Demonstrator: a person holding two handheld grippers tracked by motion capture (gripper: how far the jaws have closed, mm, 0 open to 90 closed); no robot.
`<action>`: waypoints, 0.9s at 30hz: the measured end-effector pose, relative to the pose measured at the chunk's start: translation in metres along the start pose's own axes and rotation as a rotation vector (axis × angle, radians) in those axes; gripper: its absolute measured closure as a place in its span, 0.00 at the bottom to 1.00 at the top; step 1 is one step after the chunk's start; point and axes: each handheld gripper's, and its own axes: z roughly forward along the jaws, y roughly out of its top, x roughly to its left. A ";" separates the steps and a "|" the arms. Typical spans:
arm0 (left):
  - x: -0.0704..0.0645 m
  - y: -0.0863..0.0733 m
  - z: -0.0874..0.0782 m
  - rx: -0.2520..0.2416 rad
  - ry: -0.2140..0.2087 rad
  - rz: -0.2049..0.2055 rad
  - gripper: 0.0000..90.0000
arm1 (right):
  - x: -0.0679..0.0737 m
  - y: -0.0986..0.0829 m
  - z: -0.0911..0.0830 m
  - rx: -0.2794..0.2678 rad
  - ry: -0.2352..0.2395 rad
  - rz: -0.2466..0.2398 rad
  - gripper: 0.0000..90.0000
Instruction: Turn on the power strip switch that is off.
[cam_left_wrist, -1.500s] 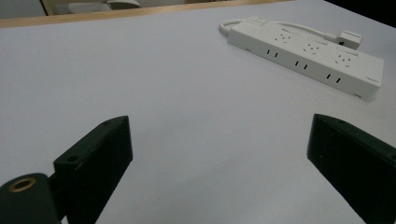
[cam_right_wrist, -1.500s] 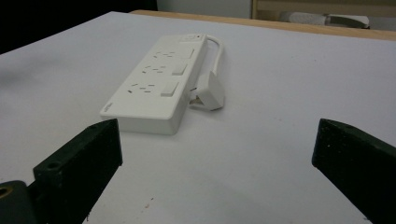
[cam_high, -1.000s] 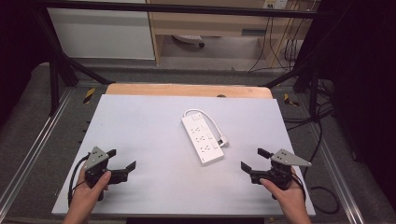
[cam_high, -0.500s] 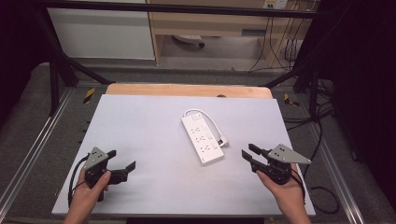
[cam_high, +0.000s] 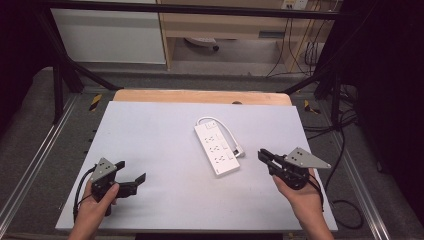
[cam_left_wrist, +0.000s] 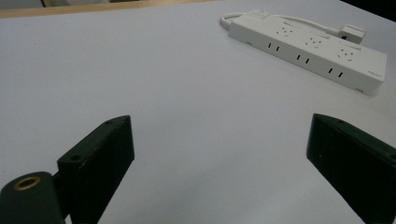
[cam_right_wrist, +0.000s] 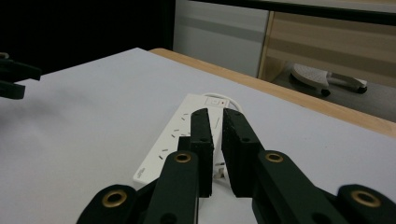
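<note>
While my left gripper (cam_high: 131, 176) sits near the worktop's (cam_high: 150, 130) front-left corner with jaws spread wide, my right gripper (cam_high: 265, 158) hovers near the front-right corner, jaws nearly pressed together and gripping nothing. White power strip (cam_high: 216, 149) lies flat right of centre, its cord (cam_high: 227, 131) looped along its right side.

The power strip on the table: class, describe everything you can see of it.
The power strip is a white, plastic-looking bar lying flat on the white table, angled across its middle. Its top carries three socket groups and a switch at the far end. A short white cord loops along one side to a plug beside it. Neither gripper touches it.
</note>
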 end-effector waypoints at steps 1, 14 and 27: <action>0.000 0.000 0.000 0.001 0.000 0.000 0.09 | 0.000 0.002 0.000 -0.004 0.003 0.000 0.93; 0.000 0.000 0.001 0.003 0.002 0.007 0.09 | -0.001 0.022 0.015 -0.022 0.023 0.007 1.00; 0.000 0.000 0.001 0.009 0.004 0.012 0.09 | -0.015 0.043 0.040 0.007 -0.001 0.030 1.00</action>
